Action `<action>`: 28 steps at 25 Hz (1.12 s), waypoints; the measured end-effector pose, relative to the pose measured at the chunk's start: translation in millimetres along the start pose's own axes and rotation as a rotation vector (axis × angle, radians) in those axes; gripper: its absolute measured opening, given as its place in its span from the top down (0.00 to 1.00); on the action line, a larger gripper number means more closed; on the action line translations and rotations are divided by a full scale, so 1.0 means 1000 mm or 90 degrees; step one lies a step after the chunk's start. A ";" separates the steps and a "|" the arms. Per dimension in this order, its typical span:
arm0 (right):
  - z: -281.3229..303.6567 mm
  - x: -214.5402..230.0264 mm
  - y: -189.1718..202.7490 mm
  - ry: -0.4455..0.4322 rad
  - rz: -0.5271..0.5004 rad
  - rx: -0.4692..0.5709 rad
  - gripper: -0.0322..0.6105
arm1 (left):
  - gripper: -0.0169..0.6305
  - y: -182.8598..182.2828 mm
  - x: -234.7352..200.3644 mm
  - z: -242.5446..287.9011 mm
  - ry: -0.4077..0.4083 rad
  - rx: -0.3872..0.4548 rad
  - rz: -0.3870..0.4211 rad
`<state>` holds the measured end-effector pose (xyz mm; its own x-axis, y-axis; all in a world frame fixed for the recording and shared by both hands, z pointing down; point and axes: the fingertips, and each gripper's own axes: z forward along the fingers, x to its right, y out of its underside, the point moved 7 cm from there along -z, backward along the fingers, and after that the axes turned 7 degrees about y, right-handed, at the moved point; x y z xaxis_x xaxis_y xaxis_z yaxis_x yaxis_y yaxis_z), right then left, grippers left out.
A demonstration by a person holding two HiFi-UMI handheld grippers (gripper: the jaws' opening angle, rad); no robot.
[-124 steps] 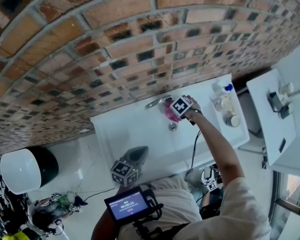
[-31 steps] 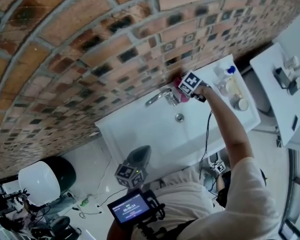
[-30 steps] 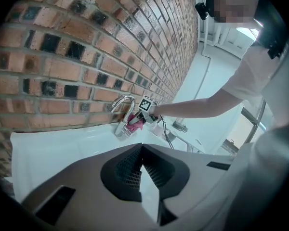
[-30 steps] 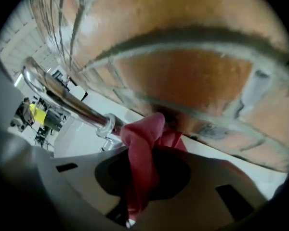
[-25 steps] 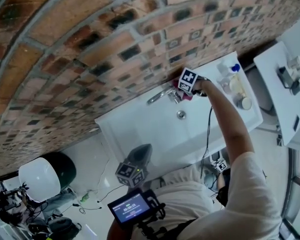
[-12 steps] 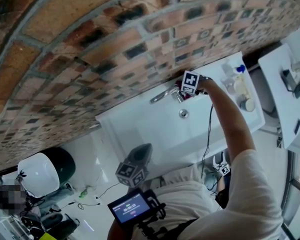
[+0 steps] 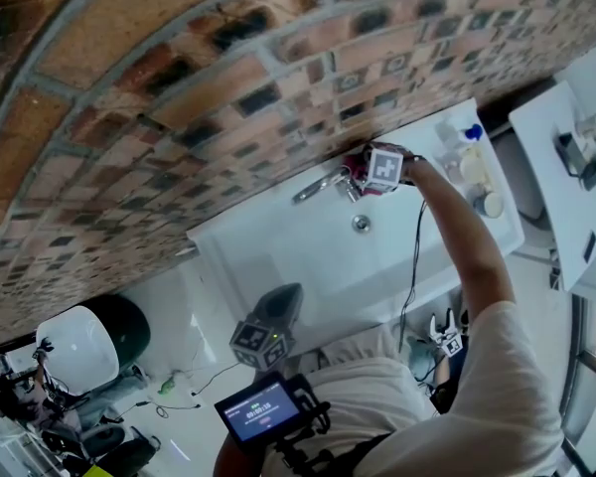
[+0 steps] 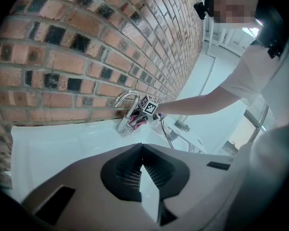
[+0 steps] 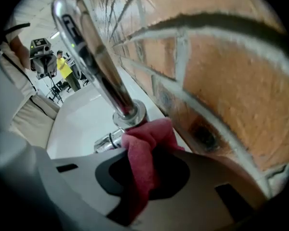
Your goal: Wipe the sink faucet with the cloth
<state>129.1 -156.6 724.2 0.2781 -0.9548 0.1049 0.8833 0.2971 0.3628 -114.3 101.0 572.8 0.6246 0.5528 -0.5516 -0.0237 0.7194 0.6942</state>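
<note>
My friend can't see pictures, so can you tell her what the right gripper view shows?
The right gripper pinches a red cloth and holds it at the base of a shiny chrome faucet. A brick wall is close behind, with the white sink below.

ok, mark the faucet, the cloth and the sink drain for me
faucet (image 9: 93,57): right gripper view, on the chrome spout, about mid-length.
cloth (image 9: 143,150): right gripper view, on the red fold held between the jaws.
sink drain (image 7: 361,224): head view, on the middle of the round metal drain.
</note>
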 end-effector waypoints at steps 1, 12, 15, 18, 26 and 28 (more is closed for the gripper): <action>-0.007 0.000 -0.002 0.019 -0.013 0.008 0.86 | 0.98 0.000 0.000 0.000 0.001 0.000 0.002; -0.070 -0.011 -0.030 0.120 0.005 0.199 0.86 | 0.98 -0.007 0.009 0.005 0.019 -0.006 0.018; -0.089 -0.014 -0.035 0.134 0.009 0.230 0.86 | 0.98 -0.003 0.008 0.005 0.023 0.001 0.020; -0.112 -0.021 -0.042 0.153 0.004 0.255 0.86 | 0.98 -0.004 0.009 0.005 0.033 0.004 0.025; -0.152 -0.043 -0.061 0.148 0.057 0.341 0.86 | 0.98 -0.001 0.007 -0.004 0.046 0.009 0.021; -0.162 -0.049 -0.068 0.125 0.078 0.379 0.86 | 0.98 -0.001 0.006 -0.007 0.047 0.011 0.025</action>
<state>116.3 -129.2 544.0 0.4780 -0.8779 0.0268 0.4958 0.2949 0.8169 -116.0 106.3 565.3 0.5645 0.6098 -0.5563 -0.0330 0.6901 0.7230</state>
